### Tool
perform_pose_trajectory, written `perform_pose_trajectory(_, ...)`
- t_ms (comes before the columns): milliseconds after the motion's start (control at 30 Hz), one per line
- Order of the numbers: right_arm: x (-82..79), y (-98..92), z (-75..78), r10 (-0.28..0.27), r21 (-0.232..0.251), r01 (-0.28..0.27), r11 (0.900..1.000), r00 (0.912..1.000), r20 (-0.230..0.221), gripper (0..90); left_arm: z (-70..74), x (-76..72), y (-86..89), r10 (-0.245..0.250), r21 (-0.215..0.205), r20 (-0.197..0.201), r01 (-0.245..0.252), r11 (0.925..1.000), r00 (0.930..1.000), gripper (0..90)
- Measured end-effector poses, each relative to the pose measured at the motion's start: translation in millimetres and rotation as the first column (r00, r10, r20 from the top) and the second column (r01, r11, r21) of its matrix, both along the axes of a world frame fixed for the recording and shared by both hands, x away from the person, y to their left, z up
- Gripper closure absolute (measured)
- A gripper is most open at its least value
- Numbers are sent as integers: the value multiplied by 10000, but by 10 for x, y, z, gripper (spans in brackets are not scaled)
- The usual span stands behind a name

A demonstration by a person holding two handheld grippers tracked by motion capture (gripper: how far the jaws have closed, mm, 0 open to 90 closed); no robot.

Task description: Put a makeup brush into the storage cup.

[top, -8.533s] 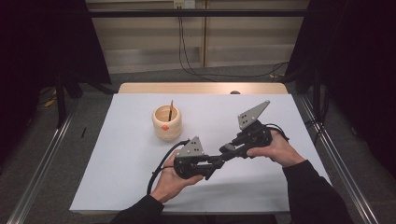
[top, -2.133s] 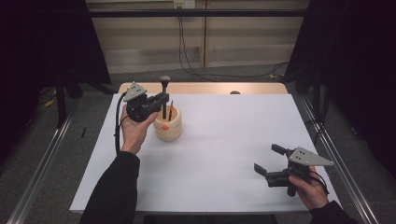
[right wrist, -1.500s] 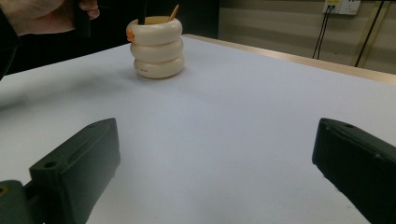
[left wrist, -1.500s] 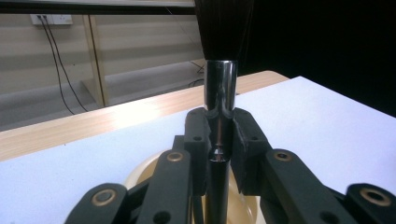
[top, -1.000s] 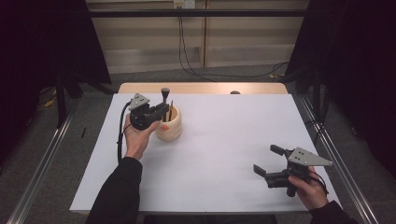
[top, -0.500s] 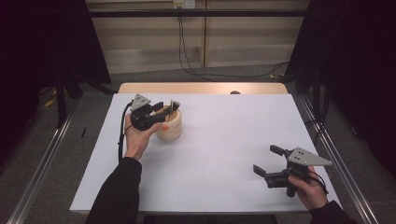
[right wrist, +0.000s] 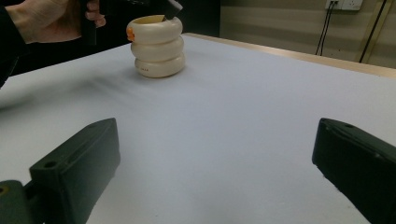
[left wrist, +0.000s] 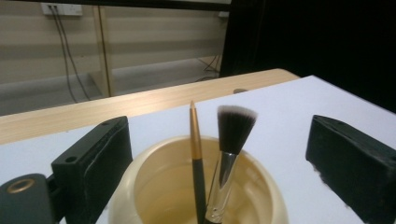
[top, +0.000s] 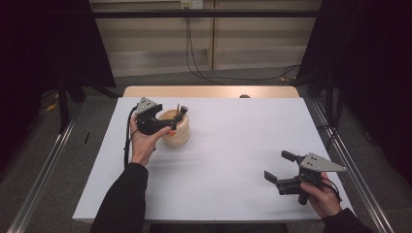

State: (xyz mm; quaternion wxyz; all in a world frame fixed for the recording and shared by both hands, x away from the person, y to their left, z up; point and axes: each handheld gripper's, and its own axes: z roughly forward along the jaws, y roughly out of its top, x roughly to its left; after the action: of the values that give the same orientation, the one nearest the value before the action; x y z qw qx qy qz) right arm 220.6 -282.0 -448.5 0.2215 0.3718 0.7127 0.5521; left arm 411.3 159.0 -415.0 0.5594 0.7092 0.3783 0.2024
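Left tongs [left wrist: 219, 154] just opened wide, straddling the brush [left wrist: 229, 154] standing free in the cream holder [top: 176, 128]; right tongs [top: 282, 167] wide, empty, well apart on desk [top: 233, 141].

I see the pot [top: 176, 130] left of centre on the table [top: 228, 145], with a brush [left wrist: 229, 149] and a pencil [left wrist: 196, 158] standing side by side inside it.

Black sleeves, blk claws [top: 162, 118], grey plates

Tool [left wrist: 219, 154] just opened; brush [left wrist: 229, 154], pencil [left wrist: 196, 158] standing free in cup [left wrist: 140, 196].
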Motion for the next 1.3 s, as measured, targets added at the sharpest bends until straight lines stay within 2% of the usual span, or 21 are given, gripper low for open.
perform_pose_trajectory(167, 9, 4, 3, 157, -24, -157, 9999, 9999, -41, 10, 11, -19, -16, -64, 36, 48, 64, 10000, 10000, 33)
perform_pose_trajectory(233, 6, 10, 3, 130, -109, -130, 9999, 9999, -38, 11, 25, -27, -17, 133, 77, 51, -134, 9999, 9999, 33)
perform_pose_trajectory(367, 5, 14, 9, 48, -33, -48, 10000, 10000, -24, 11, 50, -54, 0, 217, 83, 66, -218, 9997, 9997, 23)
perform_pose_trajectory(467, 11, 17, 6, 58, -19, -58, 10000, 10000, -41, 11, 58, -75, 13, 258, 112, -124, -257, 9996, 9996, 19)
perform_pose_trajectory(633, -4, 26, 15, 34, -41, -34, 10000, 10000, 16, 10, 38, -128, 38, 452, 80, -20, -452, 9989, 9990, 19)
perform_pose_trajectory(667, -7, 26, 16, 59, -73, -59, 10000, 10000, 16, 10, 34, -145, 45, 497, 159, 20, -497, 9986, 9988, 19)
perform_pose_trajectory(867, -14, 22, 12, -8, -96, 7, 10000, 10000, -24, 10, 20, -239, 104, 402, -129, -27, -403, 9991, 9992, 16)
perform_pose_trajectory(1100, -15, 18, 12, -38, -63, 38, 10000, 10000, -35, 11, 64, -426, 67, 412, -116, 274, -409, 9991, 9988, 17)
perform_pose_trajectory(1200, -21, 18, 15, -39, -110, 39, 9999, 10000, -26, 11, 51, -492, 66, 238, -129, 418, -232, 9996, 9988, 16)
perform_pose_trajectory(1300, -21, 21, 13, -111, -71, 111, 9999, 9999, -11, 11, 41, -551, 60, 233, -223, 402, -225, 9995, 9989, 16)
